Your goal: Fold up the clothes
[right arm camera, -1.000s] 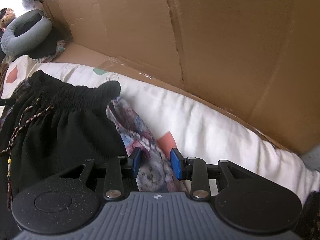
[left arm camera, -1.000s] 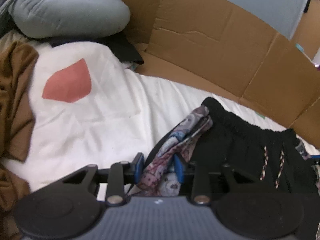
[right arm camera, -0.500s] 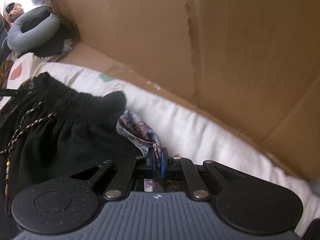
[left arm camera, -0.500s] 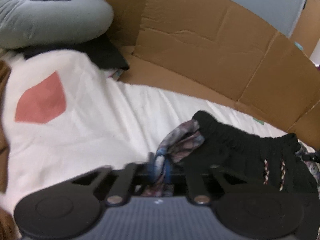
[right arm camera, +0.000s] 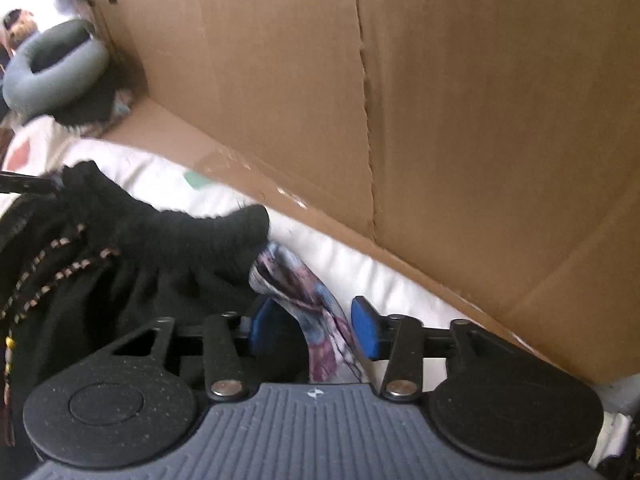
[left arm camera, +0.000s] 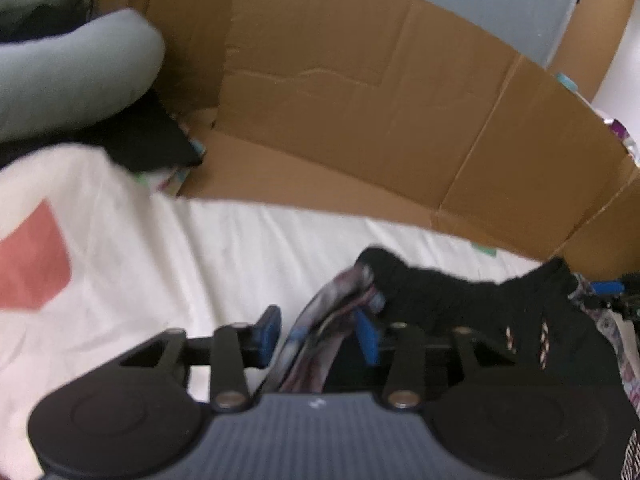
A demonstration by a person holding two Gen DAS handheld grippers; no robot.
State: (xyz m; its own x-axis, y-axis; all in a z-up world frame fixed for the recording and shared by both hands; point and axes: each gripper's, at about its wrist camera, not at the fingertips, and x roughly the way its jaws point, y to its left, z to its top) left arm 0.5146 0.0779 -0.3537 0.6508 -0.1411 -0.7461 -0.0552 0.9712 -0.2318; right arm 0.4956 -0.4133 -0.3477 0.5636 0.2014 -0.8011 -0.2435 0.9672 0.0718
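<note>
Both hand-held grippers, left [left arm camera: 320, 330] & right [right arm camera: 316, 326], gape wide w/ the patterned cloth [right arm camera: 308, 296] loose between the pads, black shorts [right arm camera: 132, 252] bunched on the white bed at frame bottom, so the corners prob slip & the fold sags.

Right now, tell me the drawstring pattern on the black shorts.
Drawstring: dark cord with pale flecks, braided-looking; right wrist view shows it best.
</note>
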